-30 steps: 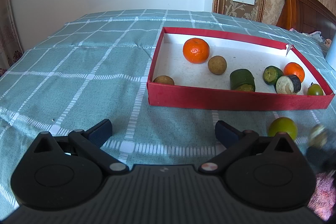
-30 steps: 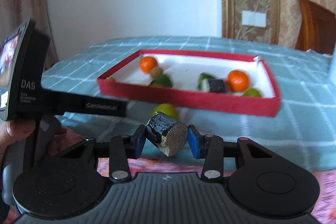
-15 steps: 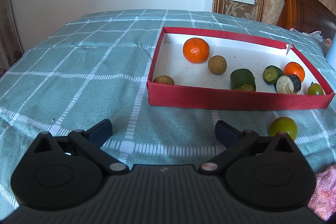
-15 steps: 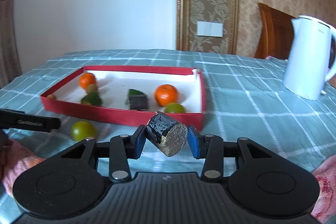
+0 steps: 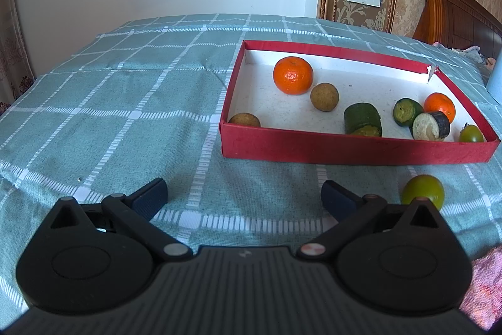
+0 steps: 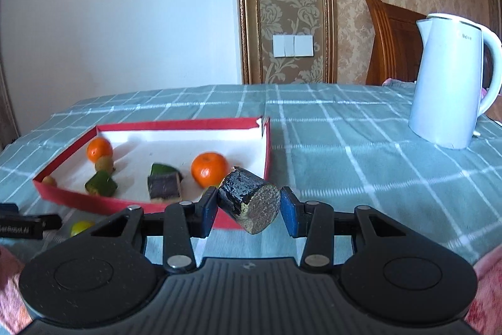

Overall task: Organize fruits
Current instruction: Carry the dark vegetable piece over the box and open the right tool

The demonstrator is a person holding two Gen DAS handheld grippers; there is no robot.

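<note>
1. The right tongs [image 6: 249, 206] are clenched on a short, dark-skinned cylindrical chunk with a pale, grainy cut face [image 6: 249, 204]. It sits tilted between the two blue pads, cut face toward the camera, clear of the cloth.
2. The shallow red cardboard tray with a white floor [image 6: 266, 146] lies just ahead of and to the left of these tongs, and its near right corner appears right behind the held chunk. I judge the step in hand to be carrying the chunk over the rim and setting it inside.
3. To do it well, lift enough for the chunk's low edge to pass the red wall, then steer forward and left toward bare white floor.
4. A round orange mandarin [image 6: 209, 169] and a similar dark-skinned cut piece [image 6: 164, 185] sit just inside that corner; lower the chunk between or behind them, not on top.
5. Because the chunk is gripped askew, I would release it low so that it does not roll.
6. The left tongs [image 5: 244, 197] stand released and wide apart over the teal checked tablecloth [image 5: 125, 115], holding nothing.
7. A small round green fruit [image 5: 423, 191] lies on the cloth just right of the left tongs' right pad, outside the tray; it looks like the next one to collect.
</note>
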